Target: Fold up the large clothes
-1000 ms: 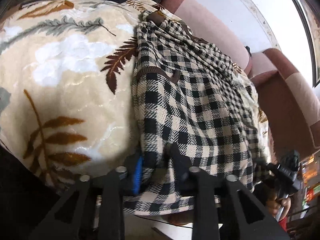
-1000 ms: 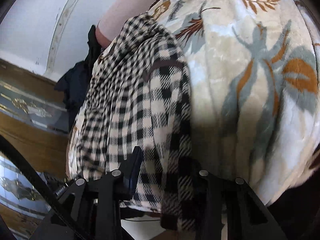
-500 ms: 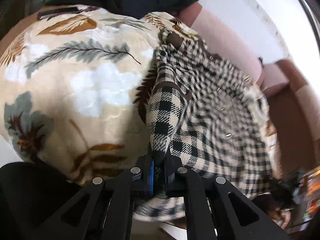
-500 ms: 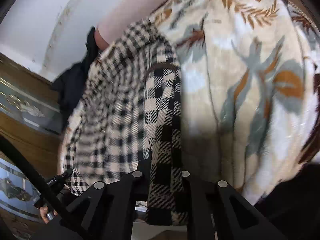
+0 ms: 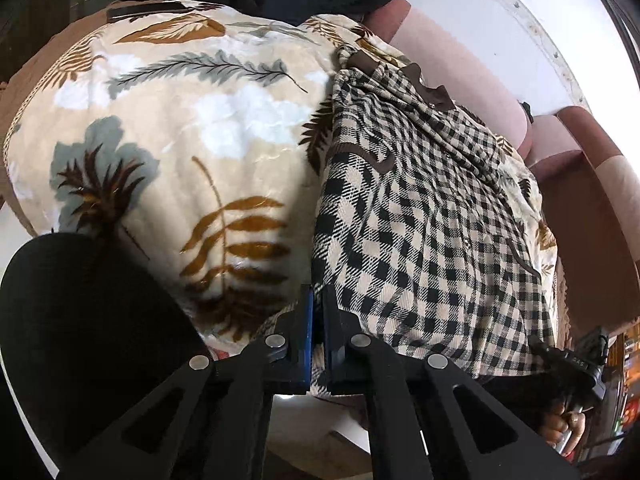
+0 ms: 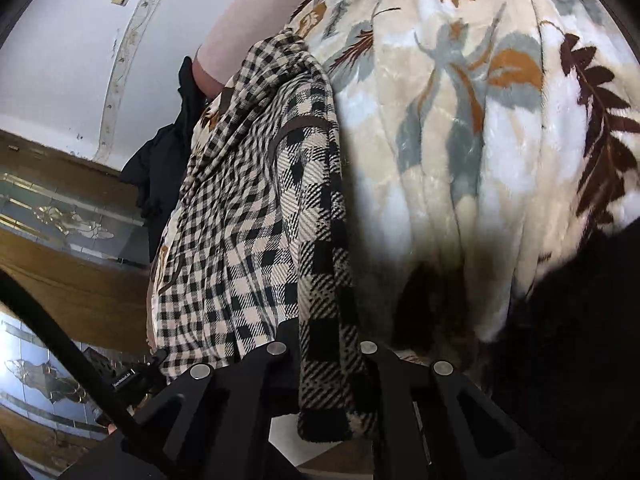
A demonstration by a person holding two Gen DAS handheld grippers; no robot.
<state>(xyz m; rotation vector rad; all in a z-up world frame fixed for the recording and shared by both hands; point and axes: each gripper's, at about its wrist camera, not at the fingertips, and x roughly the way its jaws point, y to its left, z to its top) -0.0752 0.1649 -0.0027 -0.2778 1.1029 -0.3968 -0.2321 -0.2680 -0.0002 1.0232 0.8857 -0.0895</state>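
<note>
From the left wrist, the left gripper [image 5: 316, 332] is clenched on the near hem of the checked shirt [image 5: 432, 240], which lies along the leaf-print blanket [image 5: 168, 152] beside the sofa back [image 5: 460, 72]; no fold looks made yet. From the right wrist, the right gripper [image 6: 326, 364] pinches the shirt's other hem corner, probably a doubled edge, with bare blanket to the right for laying it over.

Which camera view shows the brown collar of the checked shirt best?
The left wrist view: the brown collar of the checked shirt lies in plain sight at the far end. The right wrist view shows the shirt edge-on, with only brown trim visible.
</note>
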